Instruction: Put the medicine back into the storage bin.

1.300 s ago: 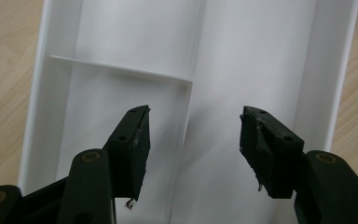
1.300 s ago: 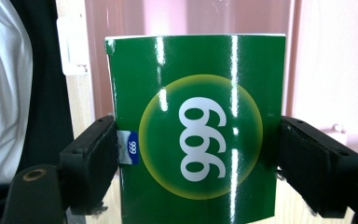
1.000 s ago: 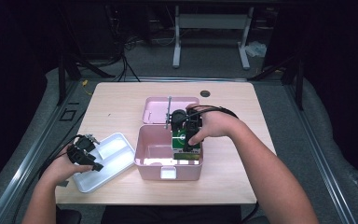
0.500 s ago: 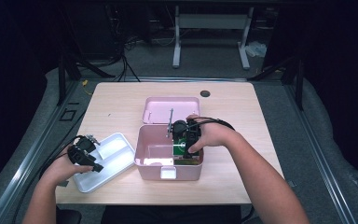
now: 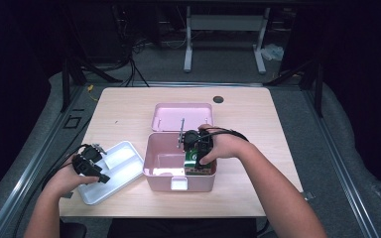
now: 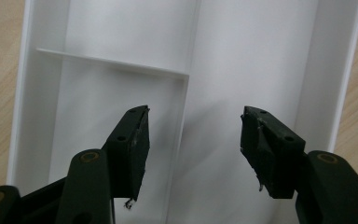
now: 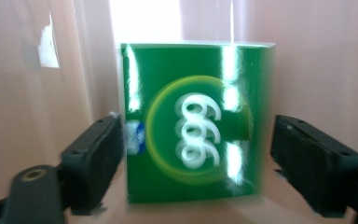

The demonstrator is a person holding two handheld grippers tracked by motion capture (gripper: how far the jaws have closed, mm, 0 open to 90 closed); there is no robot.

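The room was dark around a grey floor [image 5: 238, 64], where a white frame stand [image 5: 223, 34] stood at the upper middle of the high view and black cables [image 5: 129, 54] lay at the upper left. The pale wooden bench [image 5: 124, 111] filled the centre of that view, with a small dark round hole [image 5: 218, 99] near its far edge.

At the middle of the bench sat a pink box [image 5: 161, 161], open, with its pink lid [image 5: 182, 116] lying flat just behind it. In the right part of the box stood a green carton [image 5: 194, 162] [image 7: 193, 123] with a white spiral mark on its face, close against the pink wall. The right claw [image 5: 194, 148] [image 7: 196, 163] reached down into the box with its jaws wide on either side of the carton; the left pad seemed to sit at the carton's edge and the right pad stood clear of it, though blur made contact hard to tell.

At the lower left of the high view a white tray [image 5: 124, 161] [image 6: 261, 56] lay just beside the box, split by thin ridges into compartments that held nothing. The left claw [image 5: 90, 163] [image 6: 193, 140] hung over the tray, jaws wide, gripping nothing.
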